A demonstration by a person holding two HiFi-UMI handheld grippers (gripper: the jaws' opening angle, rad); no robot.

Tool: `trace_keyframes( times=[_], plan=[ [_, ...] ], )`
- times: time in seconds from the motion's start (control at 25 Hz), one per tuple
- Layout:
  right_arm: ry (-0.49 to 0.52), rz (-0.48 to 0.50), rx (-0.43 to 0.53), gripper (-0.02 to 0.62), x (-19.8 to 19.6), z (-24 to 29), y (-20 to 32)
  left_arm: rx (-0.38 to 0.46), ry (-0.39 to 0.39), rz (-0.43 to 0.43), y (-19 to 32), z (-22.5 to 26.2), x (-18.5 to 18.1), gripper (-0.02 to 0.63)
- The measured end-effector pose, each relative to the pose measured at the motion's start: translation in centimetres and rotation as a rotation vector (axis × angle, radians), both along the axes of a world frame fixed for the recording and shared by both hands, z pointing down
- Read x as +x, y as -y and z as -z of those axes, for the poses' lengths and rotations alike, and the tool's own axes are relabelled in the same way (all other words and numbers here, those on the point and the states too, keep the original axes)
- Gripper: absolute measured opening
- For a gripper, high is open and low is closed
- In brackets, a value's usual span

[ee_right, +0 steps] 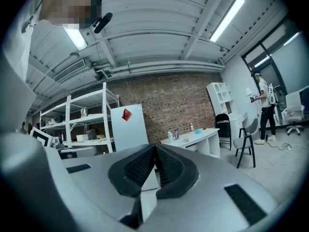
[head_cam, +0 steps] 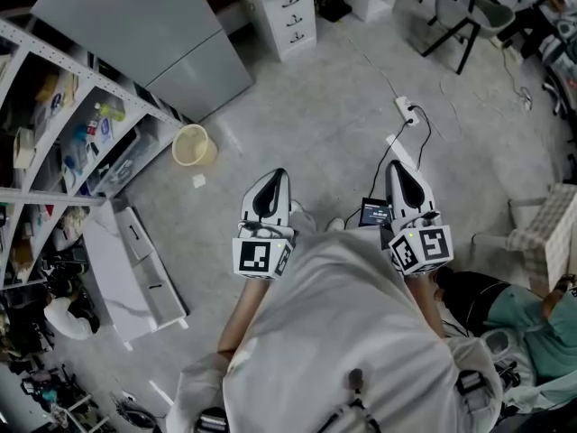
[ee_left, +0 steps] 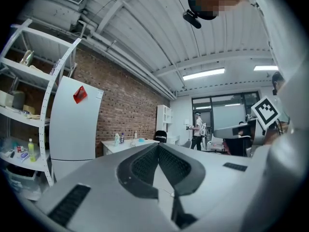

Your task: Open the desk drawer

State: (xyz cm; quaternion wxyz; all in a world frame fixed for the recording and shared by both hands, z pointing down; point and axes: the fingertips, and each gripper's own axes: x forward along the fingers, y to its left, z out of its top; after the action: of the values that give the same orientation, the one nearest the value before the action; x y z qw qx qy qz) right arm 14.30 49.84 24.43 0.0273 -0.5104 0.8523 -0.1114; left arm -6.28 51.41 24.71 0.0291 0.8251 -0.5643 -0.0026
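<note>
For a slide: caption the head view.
Left tool and right tool, both shut and empty, above grey concrete floor, white drawer unit ahead.

A grey concrete floor (head_cam: 315, 124) fills the middle of the head view. At the left stands a white metal shelving rack (head_cam: 68, 124) crowded with bottles and boxes. A tall white fridge (head_cam: 153, 34) with a red sticker (ee_left: 79, 94) stands beside it. A pale yellow bucket (head_cam: 191, 145) sits on the floor near the rack's corner. White panels (head_cam: 135, 269) lie flat lower down. A white power strip (head_cam: 405, 108) trails a black cable (head_cam: 424, 138). A grey chair (head_cam: 460, 16) stands at the upper right. A brick wall (ee_right: 178, 105) runs behind.
</note>
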Motion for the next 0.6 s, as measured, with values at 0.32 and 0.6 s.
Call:
trace_keyframes(
  times=[0.32,0.6],
  plan=[
    [-0.045,0.018,0.015,0.028,1.5,-0.8,0.6,0.049,0.065,-0.028,0.1,1.4,2.6,0.008],
    [0.006,0.034,0.016,0.028,1.1,-1.5,3.2,-0.029,0.023,0.025,3.1,-0.8,0.4,0.008]
  ],
)
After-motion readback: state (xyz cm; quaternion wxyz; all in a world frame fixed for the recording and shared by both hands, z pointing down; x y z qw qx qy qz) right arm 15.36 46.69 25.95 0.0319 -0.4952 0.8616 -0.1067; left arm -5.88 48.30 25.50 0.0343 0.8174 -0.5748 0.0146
